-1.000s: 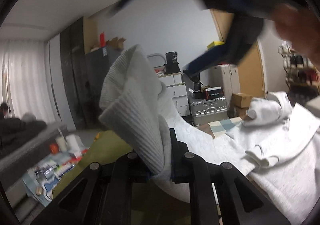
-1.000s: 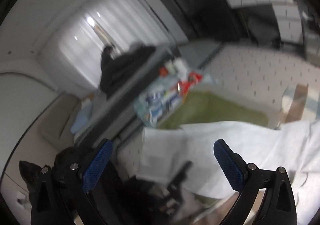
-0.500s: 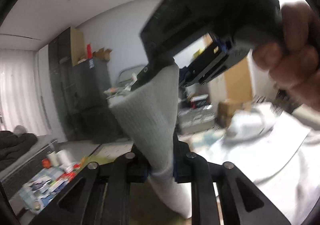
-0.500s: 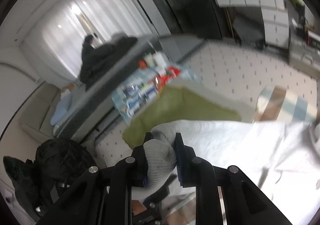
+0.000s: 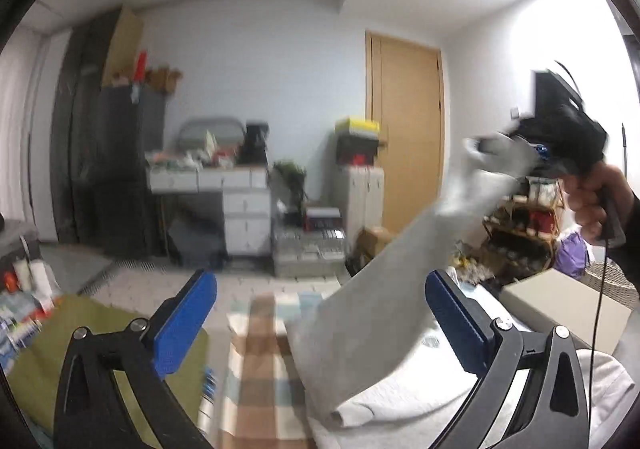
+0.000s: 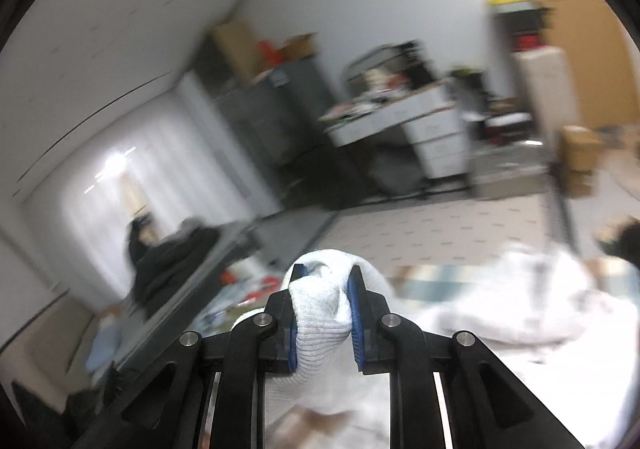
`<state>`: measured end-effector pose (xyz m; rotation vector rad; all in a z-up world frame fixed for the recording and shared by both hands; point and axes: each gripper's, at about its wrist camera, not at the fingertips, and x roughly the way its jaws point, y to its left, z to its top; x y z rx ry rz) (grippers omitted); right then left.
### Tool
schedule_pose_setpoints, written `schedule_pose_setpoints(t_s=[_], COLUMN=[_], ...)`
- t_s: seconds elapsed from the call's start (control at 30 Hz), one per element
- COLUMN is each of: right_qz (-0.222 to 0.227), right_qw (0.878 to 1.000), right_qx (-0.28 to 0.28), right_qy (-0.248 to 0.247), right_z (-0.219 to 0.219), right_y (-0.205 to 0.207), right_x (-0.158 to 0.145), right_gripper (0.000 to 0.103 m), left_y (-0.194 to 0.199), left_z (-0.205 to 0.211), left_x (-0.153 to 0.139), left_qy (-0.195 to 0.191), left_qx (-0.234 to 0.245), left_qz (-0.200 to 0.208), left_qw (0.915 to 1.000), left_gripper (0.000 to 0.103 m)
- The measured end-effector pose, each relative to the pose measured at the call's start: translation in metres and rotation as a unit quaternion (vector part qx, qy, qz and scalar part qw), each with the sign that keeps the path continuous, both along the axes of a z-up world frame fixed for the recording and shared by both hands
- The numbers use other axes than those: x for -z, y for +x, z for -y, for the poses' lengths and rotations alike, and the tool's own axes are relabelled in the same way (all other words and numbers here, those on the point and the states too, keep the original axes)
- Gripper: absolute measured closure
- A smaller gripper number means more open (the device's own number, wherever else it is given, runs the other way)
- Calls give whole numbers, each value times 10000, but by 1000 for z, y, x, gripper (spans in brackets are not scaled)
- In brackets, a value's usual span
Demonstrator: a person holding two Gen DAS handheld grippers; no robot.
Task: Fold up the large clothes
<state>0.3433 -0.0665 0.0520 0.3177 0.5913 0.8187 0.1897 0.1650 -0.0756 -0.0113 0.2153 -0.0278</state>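
Note:
A large white garment [image 5: 400,401] lies spread low in the left wrist view. Its sleeve [image 5: 372,321] stretches up and to the right, blurred. My right gripper [image 5: 540,157], held by a hand [image 5: 592,201], is shut on the ribbed cuff at the sleeve's end. In the right wrist view the cuff [image 6: 320,313] is bunched between the blue pads of the right gripper [image 6: 326,275], and the garment's body [image 6: 520,313] lies beyond. My left gripper [image 5: 320,313] has its jaws opening wide; the sleeve passes between the blue pads [image 5: 184,317] without touching them.
A green mat [image 5: 36,349] and a checked rug [image 5: 260,353] lie on the floor ahead. White drawers [image 5: 244,209], boxes and a wooden door [image 5: 408,129] line the far wall. A beige box [image 5: 560,301] stands right. A person in dark clothes [image 6: 160,249] sits by the curtain.
The left gripper let go of the ribbed cuff and opened wide. The right gripper closed on that cuff and swung it up and away to the right, stretching the sleeve.

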Motion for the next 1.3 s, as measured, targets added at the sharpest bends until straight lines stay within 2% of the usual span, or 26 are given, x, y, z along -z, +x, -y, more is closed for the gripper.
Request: schedule_pose_setpoints(t_s=[0.03, 0.1, 0.17, 0.3, 0.37, 0.43, 0.53, 0.63, 0.7, 0.73, 0.8, 0.83, 0.87, 0.9, 0.93, 0.97, 1.0, 1.07, 1.17, 1.2, 1.23, 1.3], right_qz=[-46, -195, -501, -1193, -1442, -1535, -1565, -1606, -1440, -1265, -987, -918, -889, -906, -959, -1039, -1096, -1219, -1612, -1594, -1411, -1525], right_qw=[9998, 9953, 9854, 9666, 9579, 9504, 9388, 9322, 9287, 9313, 9445, 9482, 9558, 9594, 9625, 9609, 9571, 9410, 9178, 9170, 9188, 9110], right_qx=[174, 645, 1037, 1452, 1576, 1677, 1779, 1730, 1798, 1837, 1710, 1646, 1408, 1251, 1028, 899, 856, 891, 907, 935, 977, 981], right_qy=[-107, -692, -1257, -1742, -1920, -2122, -2502, -2744, -2907, -2881, -2624, -2557, -2425, -2360, -2319, -2405, -2542, -3029, -3513, -3536, -3556, -3704], right_z=[16, 57, 88, 134, 141, 146, 146, 154, 154, 153, 146, 141, 132, 124, 112, 100, 90, 70, 63, 67, 67, 68], right_y=[7, 22, 39, 73, 87, 95, 105, 97, 90, 82, 68, 63, 52, 44, 35, 30, 26, 26, 37, 37, 34, 33], right_x=[9, 45, 85, 160, 191, 213, 234, 253, 249, 240, 224, 221, 214, 211, 214, 221, 230, 257, 301, 307, 304, 304], right_gripper=[84, 84, 85, 86, 86, 91, 94, 94, 93, 91, 90, 86, 84, 74, 60, 54, 51, 51, 53, 56, 56, 56], left_y=[7, 25, 40, 74, 83, 91, 98, 104, 106, 107, 112, 111, 108, 103, 98, 91, 83, 69, 62, 65, 70, 85], left_z=[0, 7, 20, 43, 51, 58, 66, 73, 76, 75, 71, 67, 64, 62, 62, 62, 64, 69, 76, 76, 76, 68], left_x=[5, 15, 26, 46, 57, 65, 80, 99, 117, 126, 144, 148, 145, 139, 131, 120, 106, 78, 43, 38, 40, 58], left_qy=[-28, 52, 191, 409, 542, 596, 702, 838, 1025, 1146, 1286, 1163, 950, 884, 853, 772, 650, 504, 592, 590, 555, 505], left_qx=[-19, 33, 97, 333, 367, 426, 509, 620, 559, 426, 83, -2, 12, -4, 8, 98, 252, 516, 566, 540, 506, 191], left_qz=[-137, -484, -818, -1561, -1922, -2266, -2680, -3170, -3647, -3860, -4335, -4442, -4430, -4428, -4416, -4351, -4243, -4023, -3603, -3585, -3671, -4063], left_qw=[9999, 9988, 9964, 9863, 9792, 9712, 9595, 9427, 9238, 9144, 8919, 8883, 8915, 8922, 8931, 8970, 9028, 9127, 9292, 9301, 9271, 9121], left_gripper=[1, 1, 1, 1, 1, 1, 1, 1, 1, 1, 1, 1, 1, 1, 2, 2, 2, 2, 2, 2, 2, 2])
